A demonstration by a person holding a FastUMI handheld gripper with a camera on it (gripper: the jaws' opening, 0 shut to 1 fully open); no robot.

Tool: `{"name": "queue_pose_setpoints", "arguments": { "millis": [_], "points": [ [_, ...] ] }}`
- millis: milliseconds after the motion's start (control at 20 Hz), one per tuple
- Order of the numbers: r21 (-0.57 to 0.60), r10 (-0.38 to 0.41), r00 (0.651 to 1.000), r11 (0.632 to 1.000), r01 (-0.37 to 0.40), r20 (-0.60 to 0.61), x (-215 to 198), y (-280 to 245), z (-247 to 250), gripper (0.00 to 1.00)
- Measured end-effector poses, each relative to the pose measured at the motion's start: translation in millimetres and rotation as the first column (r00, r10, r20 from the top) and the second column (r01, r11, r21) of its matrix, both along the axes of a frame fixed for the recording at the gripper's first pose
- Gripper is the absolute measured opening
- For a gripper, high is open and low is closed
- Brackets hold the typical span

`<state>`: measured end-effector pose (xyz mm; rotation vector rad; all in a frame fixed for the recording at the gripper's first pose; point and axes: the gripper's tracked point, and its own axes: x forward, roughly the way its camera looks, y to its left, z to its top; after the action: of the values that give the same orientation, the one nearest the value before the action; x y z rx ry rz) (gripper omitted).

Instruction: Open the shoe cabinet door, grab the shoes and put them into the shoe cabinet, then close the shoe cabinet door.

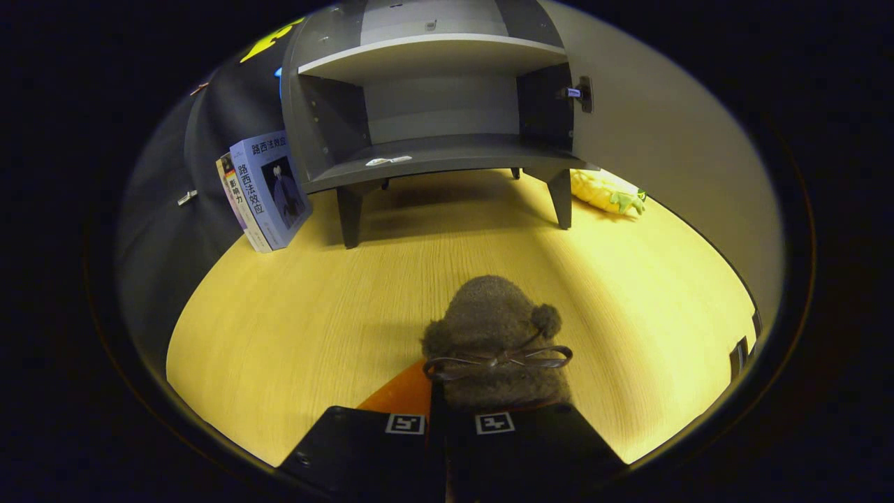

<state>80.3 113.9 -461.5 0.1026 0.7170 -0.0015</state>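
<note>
- Two black fingers of the gripper (447,436) are seen nearest the lens, each topped with a square black-and-white marker tag; almost no gap is left between them.
- Fingers are clenched together at the heel end of the shoe (494,335); whether both actually press on it cannot be told, since the contact is hidden under the finger blocks.
- Shoe is seen as a fuzzy grey-brown slipper type: plush upper, rounded toe pointed away from the fingers, a small pompom on its right side, a thin dark bow tied across the top.
- An orange part (401,395) is seen just left of the shoe's heel, touching the left finger; what it belongs to cannot be told.
- Shoe is located just ahead of the fingers, over the light wood tabletop (279,328), well short of the cabinet; whether it rests on the wood or is lifted cannot be told.
- Shoe cabinet (433,105) is placed beyond the shoe: dark grey, on short tapered legs, interior exposed, one pale shelf (433,52) above the dark bottom board.
- Cabinet door (670,140) is swung open to the right, pale inner face shown, hinge hardware visible at its edge.
- Two books (265,192) are leaned against the cabinet's left side, tilted.
- A yellow plush toy with green bits (604,192) is laid on the table by the right front leg, beside the open door.
</note>
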Motion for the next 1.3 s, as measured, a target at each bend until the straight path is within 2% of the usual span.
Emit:
{"name": "queue_pose_setpoints", "arguments": {
  "millis": [300, 500, 750, 1000, 1150, 1300],
  "points": [
    [0.036, 0.055, 0.998, 0.998, -0.056, 0.030, -11, -5, 80, 0.12],
    [0.076, 0.038, 0.997, 0.996, -0.044, 0.070, -7, -17, 151, 0.12],
    [0.071, 0.016, 0.993, 0.997, -0.025, 0.115, 13, -31, 232, 0.12],
    [0.056, 0.053, 0.982, 0.996, -0.064, 0.179, 56, -27, 308, 0.12],
    [0.037, 0.080, 0.967, 0.995, -0.092, 0.242, 101, -22, 356, 0.12],
    [0.061, 0.074, 0.964, 0.994, -0.093, 0.256, 155, -20, 383, 0.11]
  ]
}}
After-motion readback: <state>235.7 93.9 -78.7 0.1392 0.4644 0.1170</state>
